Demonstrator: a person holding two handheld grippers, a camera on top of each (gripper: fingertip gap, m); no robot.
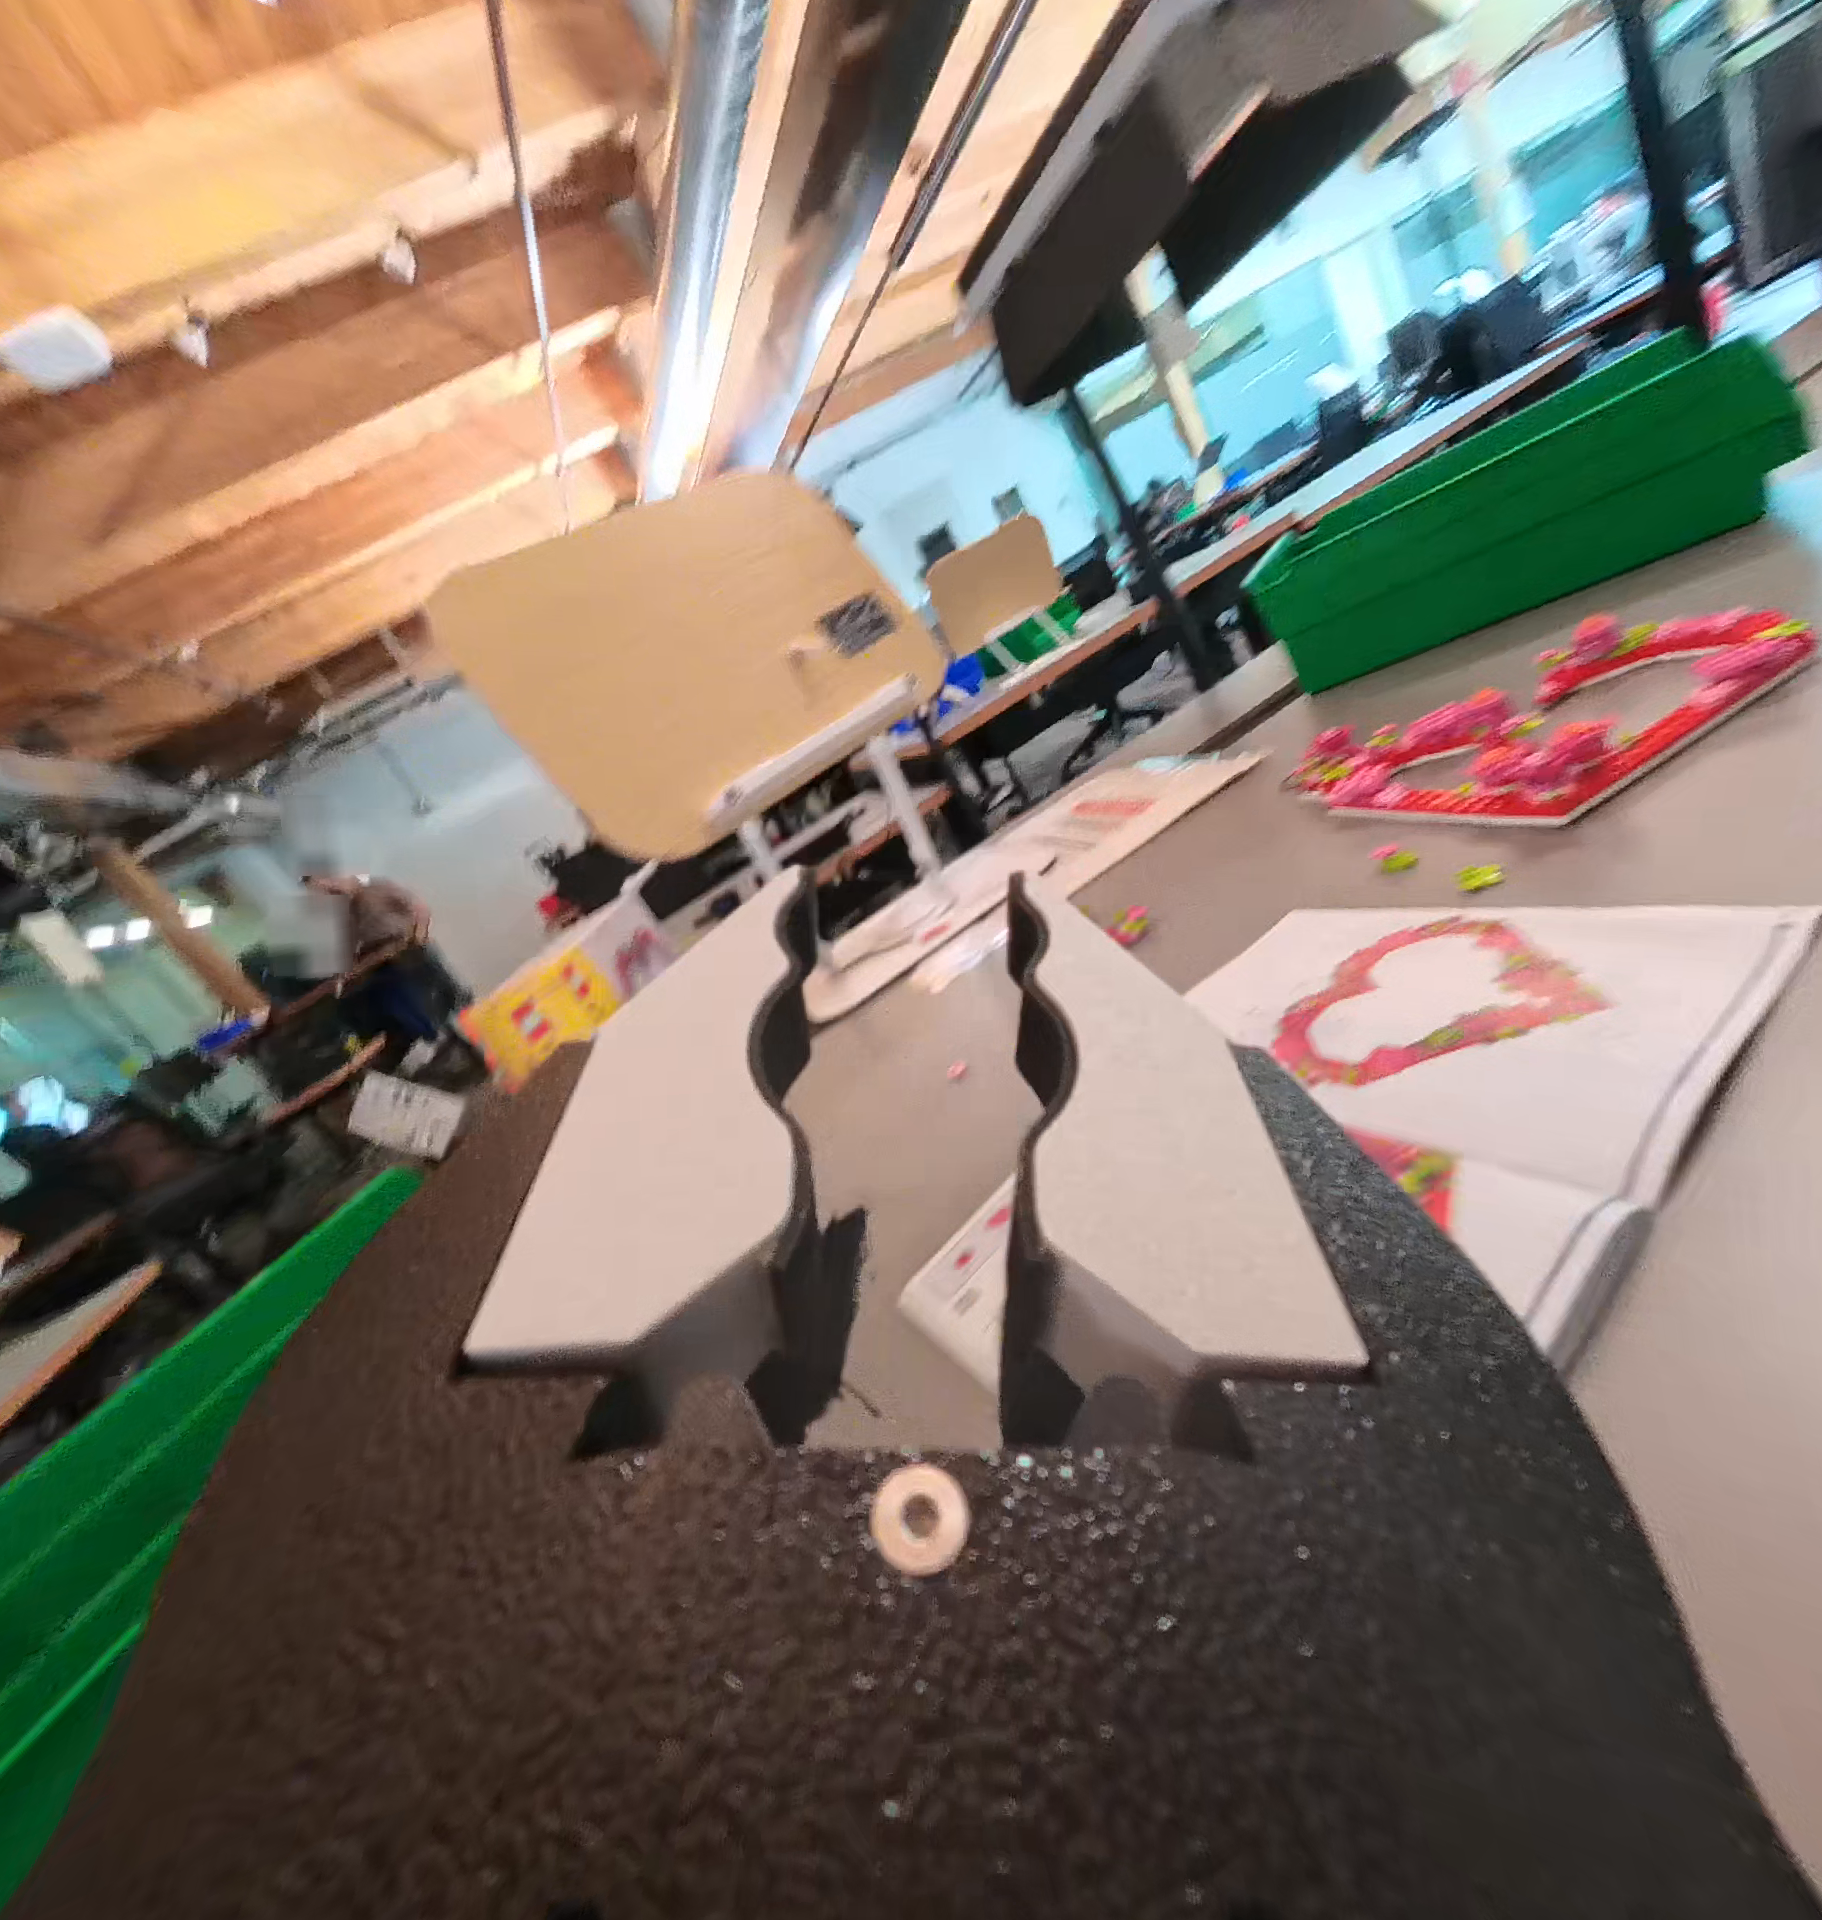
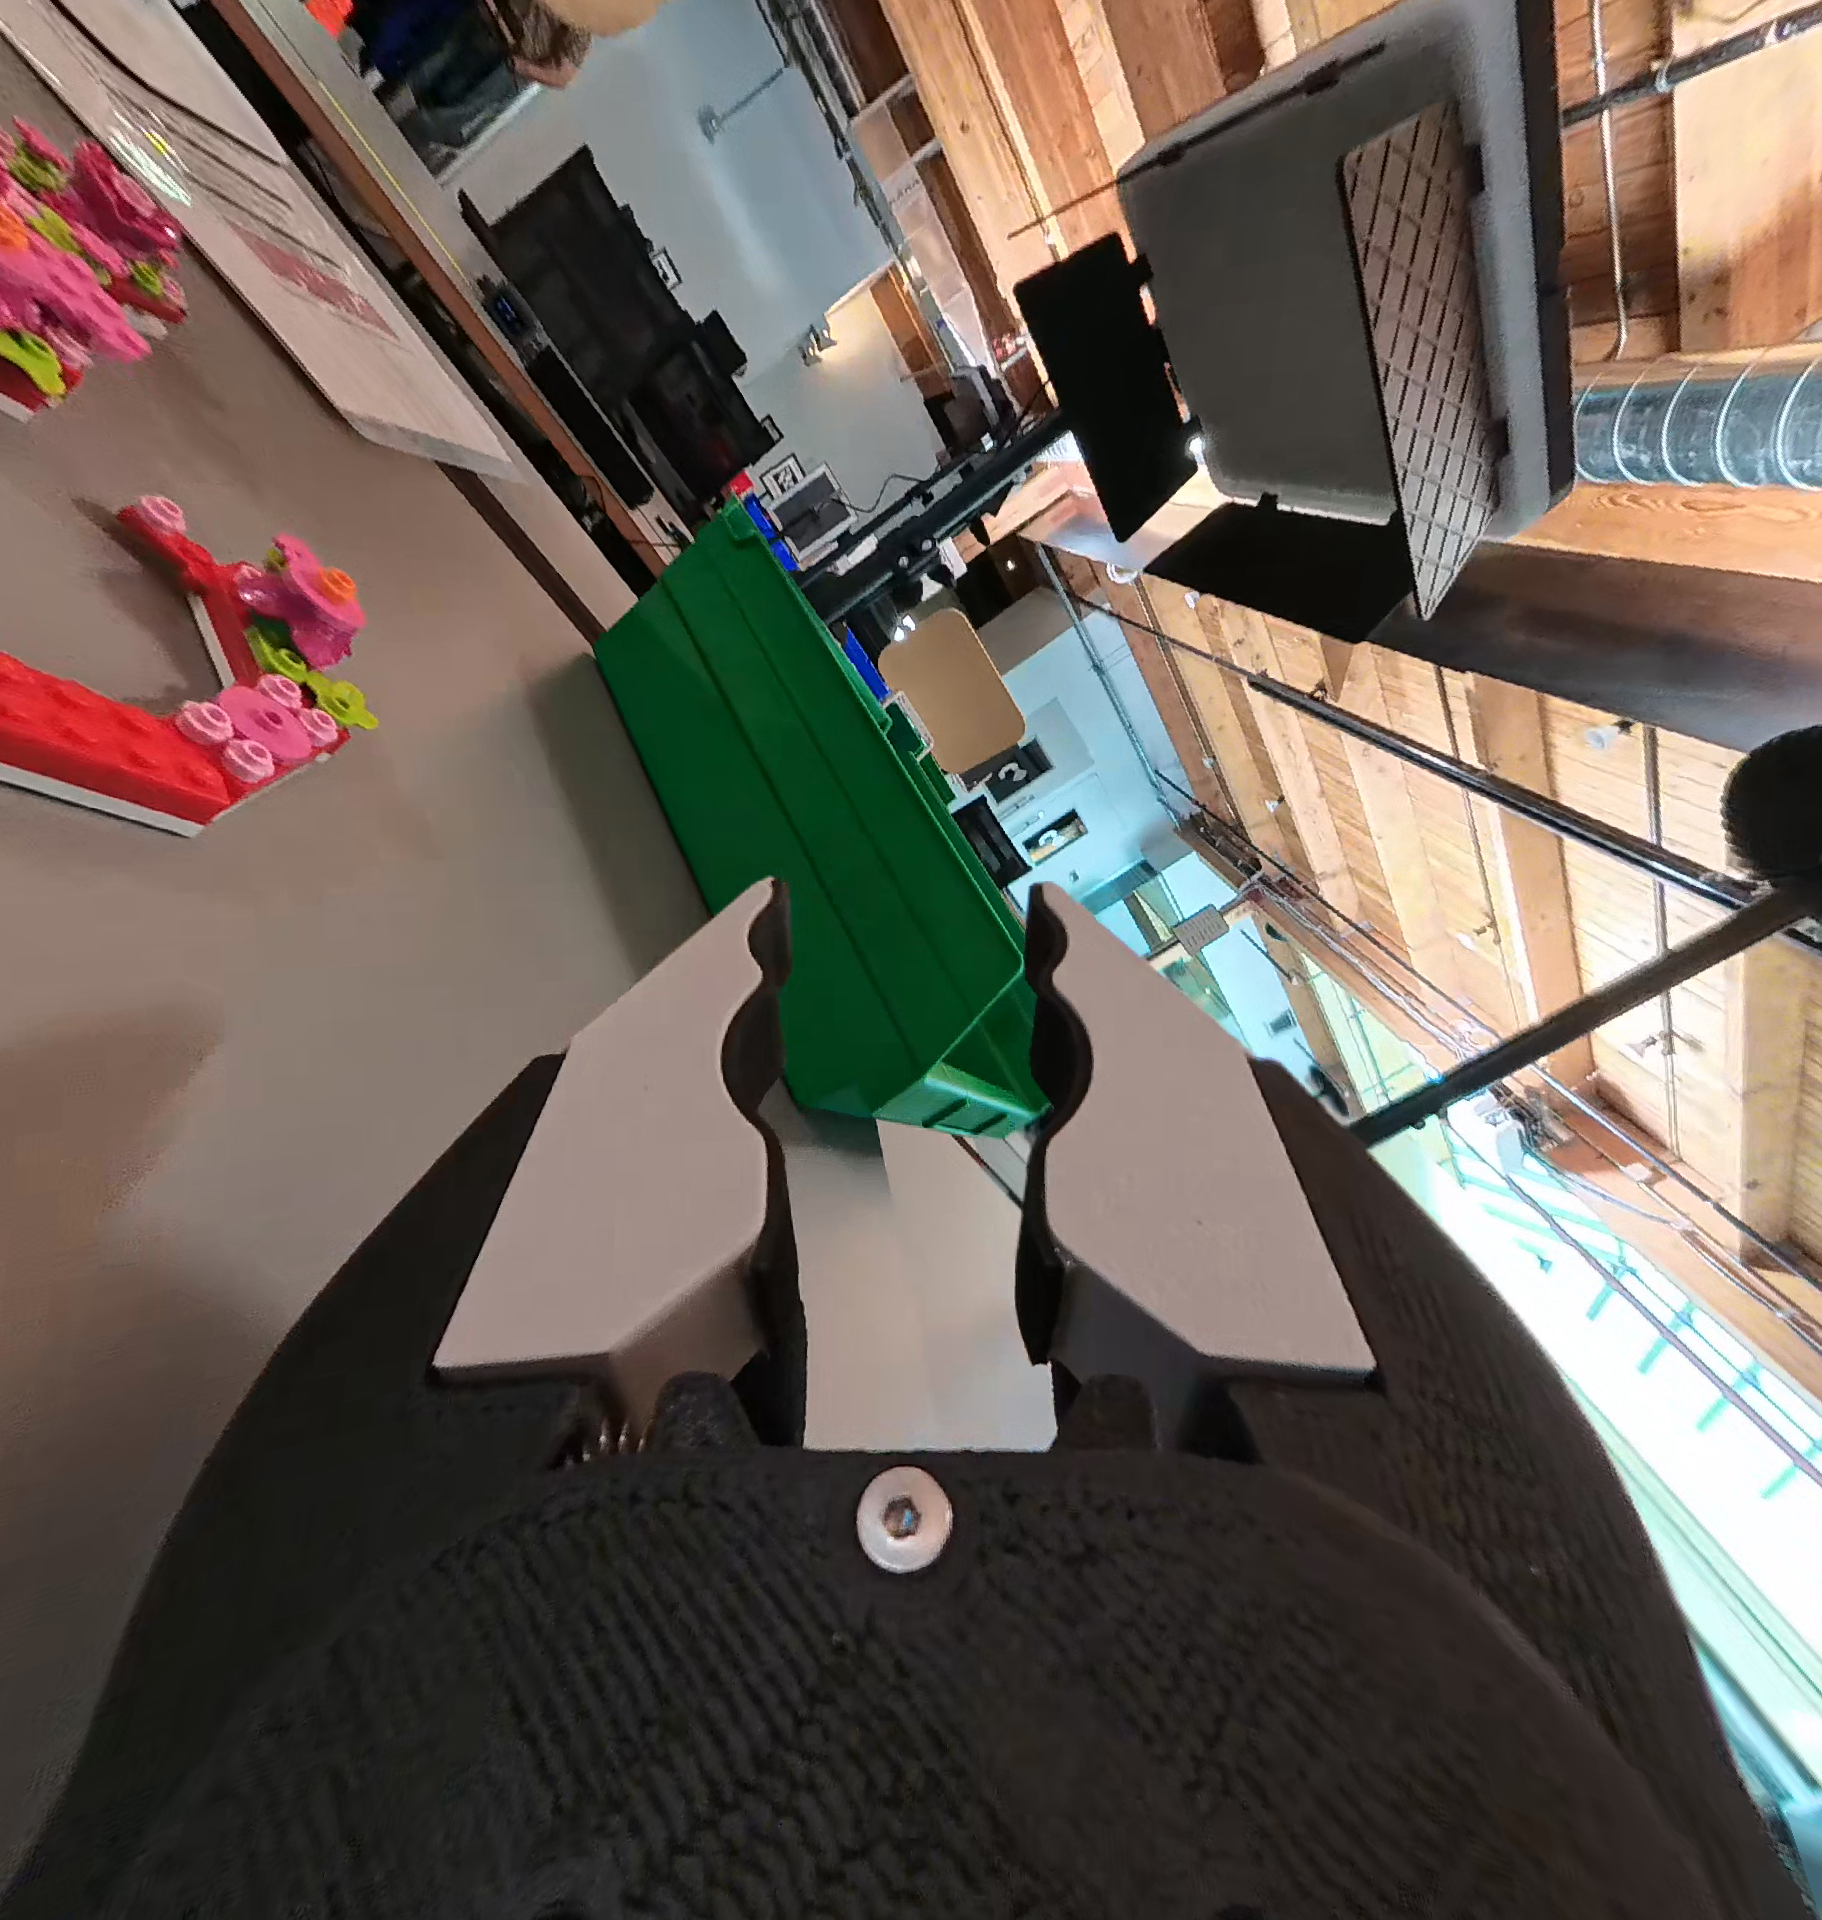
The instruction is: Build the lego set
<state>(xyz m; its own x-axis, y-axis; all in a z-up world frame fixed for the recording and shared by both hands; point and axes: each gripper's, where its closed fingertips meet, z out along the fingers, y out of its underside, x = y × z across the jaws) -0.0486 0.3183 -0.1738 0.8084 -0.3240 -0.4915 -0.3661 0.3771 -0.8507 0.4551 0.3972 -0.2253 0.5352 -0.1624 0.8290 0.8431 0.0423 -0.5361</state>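
A red heart-shaped lego frame (image 1: 1572,727) with pink flowers and lime leaves lies flat on the grey table at the right of the left wrist view. It also shows in the right wrist view (image 2: 107,727) at the far left. My left gripper (image 1: 912,904) is open and empty, held above the table and tilted, well short of the heart. My right gripper (image 2: 907,904) is open and empty, rolled sideways, pointing past the heart toward a green bin (image 2: 824,862). Loose lime and pink pieces (image 1: 1437,868) lie near the heart.
An open instruction booklet (image 1: 1489,1049) with a heart picture lies right of my left gripper. Green bins (image 1: 1530,520) stand behind the heart, another (image 1: 107,1507) at the lower left. A cardboard sheet on a white stand (image 1: 678,665) is ahead. A person stands far off left.
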